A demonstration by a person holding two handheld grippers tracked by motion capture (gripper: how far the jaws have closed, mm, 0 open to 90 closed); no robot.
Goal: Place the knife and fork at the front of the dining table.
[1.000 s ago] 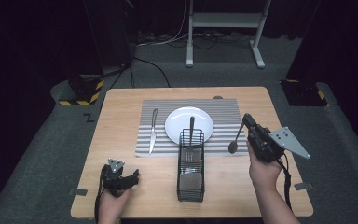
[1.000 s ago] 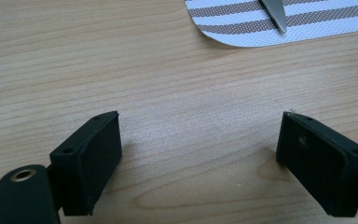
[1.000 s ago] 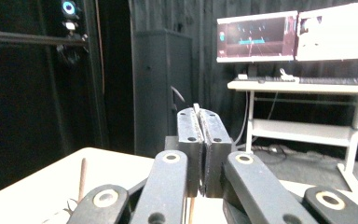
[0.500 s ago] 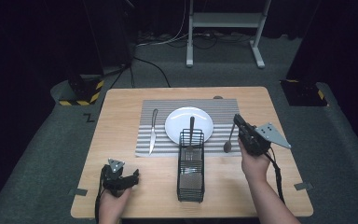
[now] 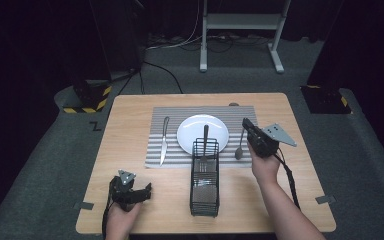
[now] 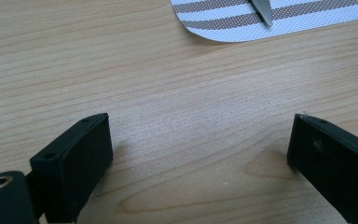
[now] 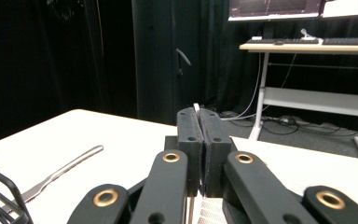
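I have the right gripper pressed fully closed on a thin silvery handle that looks like the spoon's, which lies on the striped mat just right of the white plate. My left gripper rests at the table's near left, jaws wide and just opened further, nothing between them, well apart from the spoon.

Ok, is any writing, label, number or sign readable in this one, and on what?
"Z": a dark mark on the grey floor, beside the table.
Monitor screen in the right gripper view: too blurred to read.
Nothing else legible.
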